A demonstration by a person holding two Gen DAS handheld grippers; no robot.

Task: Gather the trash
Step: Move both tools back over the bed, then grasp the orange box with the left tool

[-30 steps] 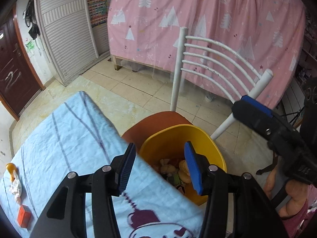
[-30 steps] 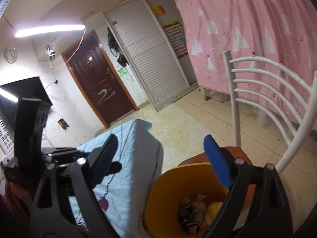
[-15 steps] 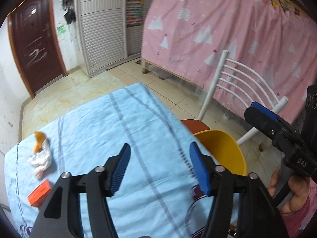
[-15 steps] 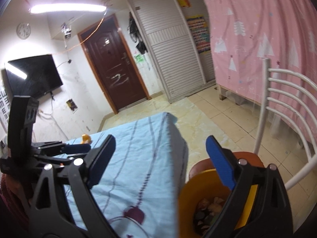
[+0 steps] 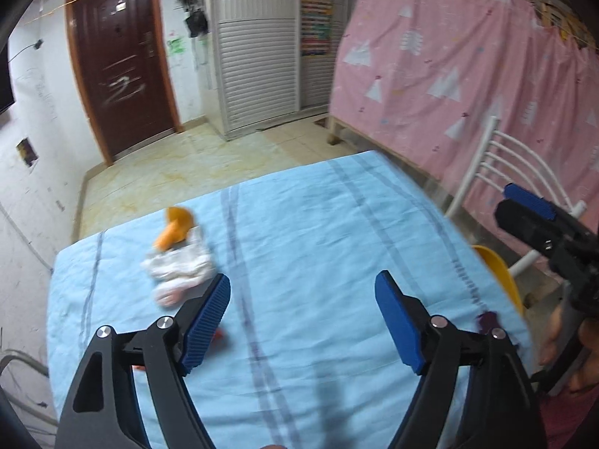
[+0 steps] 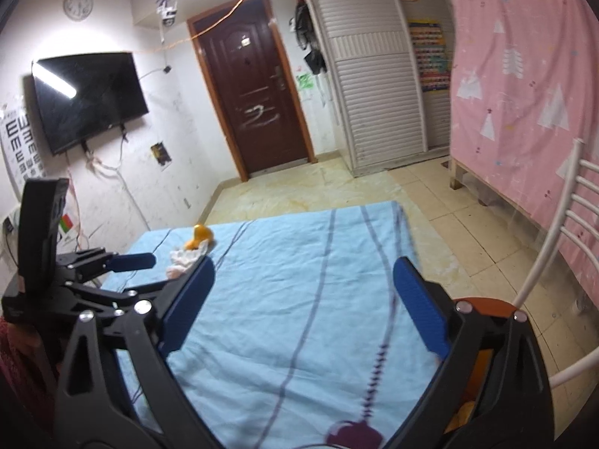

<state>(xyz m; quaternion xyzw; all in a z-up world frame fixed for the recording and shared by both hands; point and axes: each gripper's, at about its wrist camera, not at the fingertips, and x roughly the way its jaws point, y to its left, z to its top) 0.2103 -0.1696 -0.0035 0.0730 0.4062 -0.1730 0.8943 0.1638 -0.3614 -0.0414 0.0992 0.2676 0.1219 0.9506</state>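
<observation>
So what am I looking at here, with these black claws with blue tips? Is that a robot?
No robot: a person holds a two-finger tool in each hand, each with its own wide-angle camera. One picture looks along the left gripper, the other along the right gripper. Both point at a table under a light blue cloth. On it lie an orange peel and a crumpled white tissue, with something small and orange-red half hidden by a finger. A yellow bin stands at the table's edge. Both sets of fingers are opening, with nothing between them.
</observation>
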